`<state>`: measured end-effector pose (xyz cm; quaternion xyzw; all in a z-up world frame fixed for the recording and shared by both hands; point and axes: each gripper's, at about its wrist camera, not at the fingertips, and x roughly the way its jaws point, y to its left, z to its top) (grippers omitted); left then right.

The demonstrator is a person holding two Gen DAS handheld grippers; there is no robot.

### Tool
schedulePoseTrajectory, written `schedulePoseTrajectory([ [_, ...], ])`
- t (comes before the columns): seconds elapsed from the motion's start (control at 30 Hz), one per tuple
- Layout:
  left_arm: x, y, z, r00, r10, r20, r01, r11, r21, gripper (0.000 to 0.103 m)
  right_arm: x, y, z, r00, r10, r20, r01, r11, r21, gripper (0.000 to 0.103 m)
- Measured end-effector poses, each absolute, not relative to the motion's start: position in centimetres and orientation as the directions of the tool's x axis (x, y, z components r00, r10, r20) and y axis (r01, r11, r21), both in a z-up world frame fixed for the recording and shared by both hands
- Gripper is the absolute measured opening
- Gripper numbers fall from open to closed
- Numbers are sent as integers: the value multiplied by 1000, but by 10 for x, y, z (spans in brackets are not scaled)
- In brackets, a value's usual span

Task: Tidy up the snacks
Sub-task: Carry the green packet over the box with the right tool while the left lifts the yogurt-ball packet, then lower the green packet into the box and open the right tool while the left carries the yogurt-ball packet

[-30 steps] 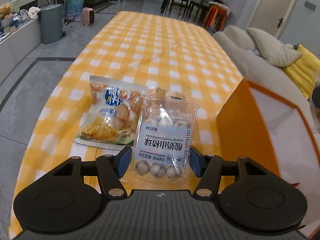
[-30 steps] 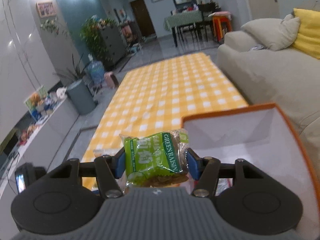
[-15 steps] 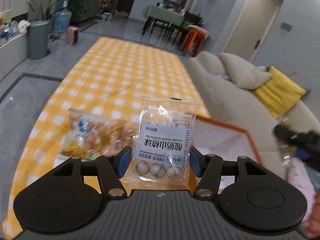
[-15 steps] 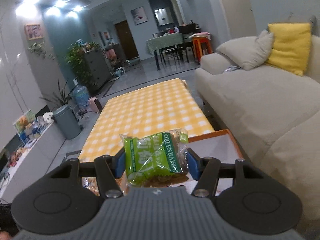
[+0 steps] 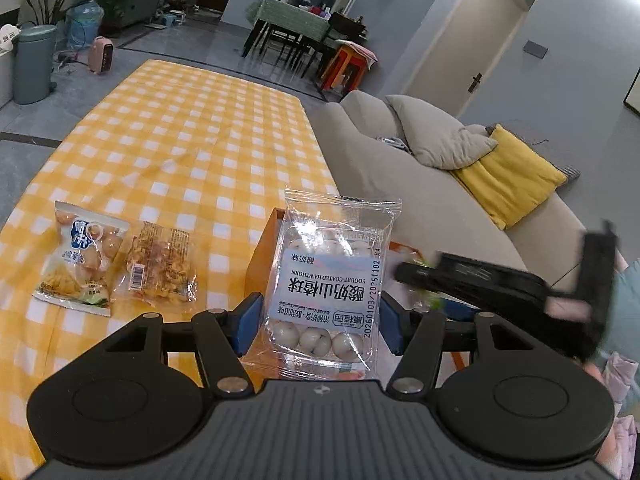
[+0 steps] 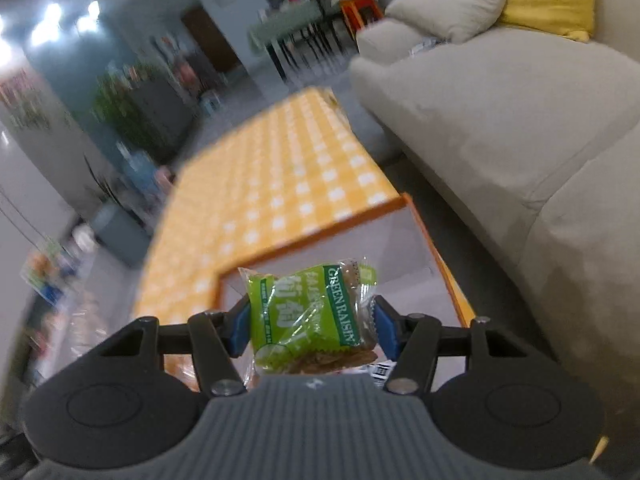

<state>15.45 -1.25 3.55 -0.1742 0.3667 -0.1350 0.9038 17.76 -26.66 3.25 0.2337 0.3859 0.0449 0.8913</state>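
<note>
My left gripper is shut on a clear packet of yogurt-coated hawthorn balls, held up above the near edge of the orange box. My right gripper is shut on a green raisin packet and hangs over the box's white inside; its orange rim runs behind the packet. In the left wrist view the right gripper's black body comes in from the right, blurred. Two more snack packets lie on the yellow checked cloth: a white and blue one and a clear one with brown snacks.
The yellow checked table stretches away ahead. A grey sofa with a grey pillow and a yellow cushion runs along the right side. On the floor at the far left stand a grey bin and a pink heater.
Both grippers kept their packets. The left one rose and swung right towards the box. The right one swept over the box and rolled, so its view is now tilted and blurred.
</note>
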Motion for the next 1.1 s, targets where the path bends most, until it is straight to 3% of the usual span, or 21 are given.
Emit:
schedulePoseTrajectory([
  [0.27,162,-5,16,685,-355,-636,96,910,-404,69,248,-232,-24,540,326,-776,80,898,433,59],
  [0.53,171,11,-2,664,-360,-655,62,900,-432,69,284,-210,-70,461,350,-815,112,889,444,60],
  [0.6,172,15,-5,663,-364,-654,54,895,-443,69,284,-211,-75,470,371,-801,123,871,476,62],
  [0.67,173,16,-7,658,-366,-658,46,892,-451,69,284,-214,-78,477,401,-782,141,843,519,75],
  [0.7,172,17,-8,656,-367,-660,41,890,-454,69,285,-214,-80,479,418,-772,157,825,544,76],
  [0.9,167,16,1,665,-369,-649,44,887,-459,69,272,-222,-58,493,430,-756,116,829,547,75],
  [1.1,159,5,18,672,-386,-632,75,885,-460,69,230,-258,3,555,456,-695,18,829,559,75],
])
